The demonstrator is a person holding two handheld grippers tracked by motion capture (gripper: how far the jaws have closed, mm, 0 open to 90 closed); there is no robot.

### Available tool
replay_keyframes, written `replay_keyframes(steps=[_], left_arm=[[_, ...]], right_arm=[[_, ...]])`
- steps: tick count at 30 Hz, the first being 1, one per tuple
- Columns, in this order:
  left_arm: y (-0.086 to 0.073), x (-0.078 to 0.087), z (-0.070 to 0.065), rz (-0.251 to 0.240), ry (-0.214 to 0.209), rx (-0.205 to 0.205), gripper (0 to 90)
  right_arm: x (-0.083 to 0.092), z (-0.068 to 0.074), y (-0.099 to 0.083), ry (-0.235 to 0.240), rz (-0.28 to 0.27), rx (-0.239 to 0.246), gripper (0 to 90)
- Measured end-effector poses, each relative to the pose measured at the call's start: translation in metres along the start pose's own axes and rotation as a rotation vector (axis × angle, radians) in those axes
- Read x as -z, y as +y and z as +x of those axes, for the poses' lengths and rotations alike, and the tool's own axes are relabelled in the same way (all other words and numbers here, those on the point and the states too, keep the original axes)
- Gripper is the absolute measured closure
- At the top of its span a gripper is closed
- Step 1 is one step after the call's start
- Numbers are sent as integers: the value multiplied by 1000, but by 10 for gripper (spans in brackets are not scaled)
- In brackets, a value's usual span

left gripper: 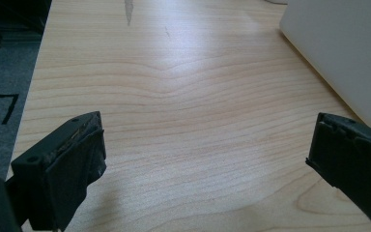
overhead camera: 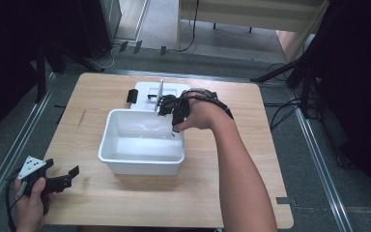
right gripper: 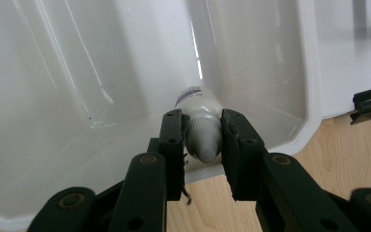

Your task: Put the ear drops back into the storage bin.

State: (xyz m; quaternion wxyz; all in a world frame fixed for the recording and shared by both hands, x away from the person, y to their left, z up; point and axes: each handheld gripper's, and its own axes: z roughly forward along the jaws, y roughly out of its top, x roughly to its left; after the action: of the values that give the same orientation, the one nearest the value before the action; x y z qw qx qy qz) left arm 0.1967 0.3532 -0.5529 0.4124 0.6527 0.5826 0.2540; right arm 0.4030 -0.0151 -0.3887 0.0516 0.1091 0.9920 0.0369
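Bottle: small, white, pinched near its rounded end by right gripper above white tub; could slip; left gripper gapes wide, empty.

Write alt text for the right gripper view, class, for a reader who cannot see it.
Two black jaws of the right gripper clamp the capped end of a small white tube over the rim of a glossy white tub. Pale wood table shows at lower right.
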Motion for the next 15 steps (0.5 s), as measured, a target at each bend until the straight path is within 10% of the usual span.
replay_keyframes(steps=[15], left_arm=[[0, 0, 0, -2, -1, 0, 3]], right_arm=[[-24, 4, 1, 16, 9, -31, 720]])
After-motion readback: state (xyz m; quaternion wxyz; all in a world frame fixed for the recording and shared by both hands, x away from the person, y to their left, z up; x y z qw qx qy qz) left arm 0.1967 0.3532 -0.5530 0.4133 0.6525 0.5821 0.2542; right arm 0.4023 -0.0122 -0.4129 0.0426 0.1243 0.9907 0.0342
